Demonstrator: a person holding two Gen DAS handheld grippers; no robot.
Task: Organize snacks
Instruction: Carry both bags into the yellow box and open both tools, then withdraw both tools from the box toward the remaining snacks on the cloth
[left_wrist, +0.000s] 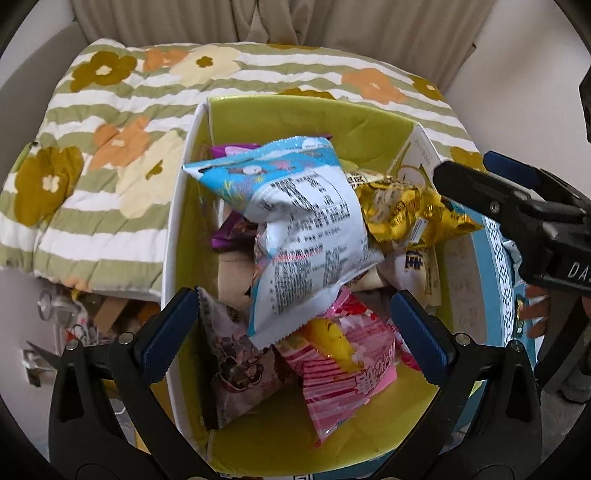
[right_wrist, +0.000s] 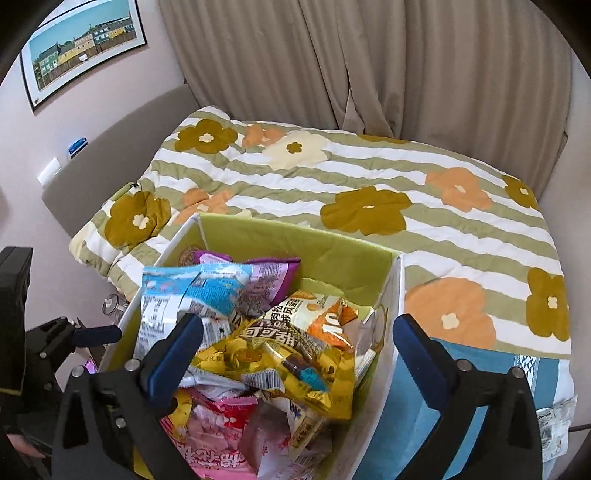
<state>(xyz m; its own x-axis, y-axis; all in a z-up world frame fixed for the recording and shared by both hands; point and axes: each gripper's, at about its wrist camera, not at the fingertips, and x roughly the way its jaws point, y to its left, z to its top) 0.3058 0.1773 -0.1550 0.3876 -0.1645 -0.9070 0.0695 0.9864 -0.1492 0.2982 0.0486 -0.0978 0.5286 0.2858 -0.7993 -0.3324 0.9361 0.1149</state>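
A cardboard box with a lime-green inside stands on the bed, full of snack packets. On top lie a blue and white packet, a gold packet, a pink striped packet and a purple one. My left gripper is open above the box's near end, empty. My right gripper is open over the gold packet, empty; it also shows in the left wrist view at the box's right side.
A striped quilt with orange and olive flowers covers the bed behind the box. Beige curtains hang behind. A blue patterned cloth lies right of the box. Clutter sits on the floor at the left.
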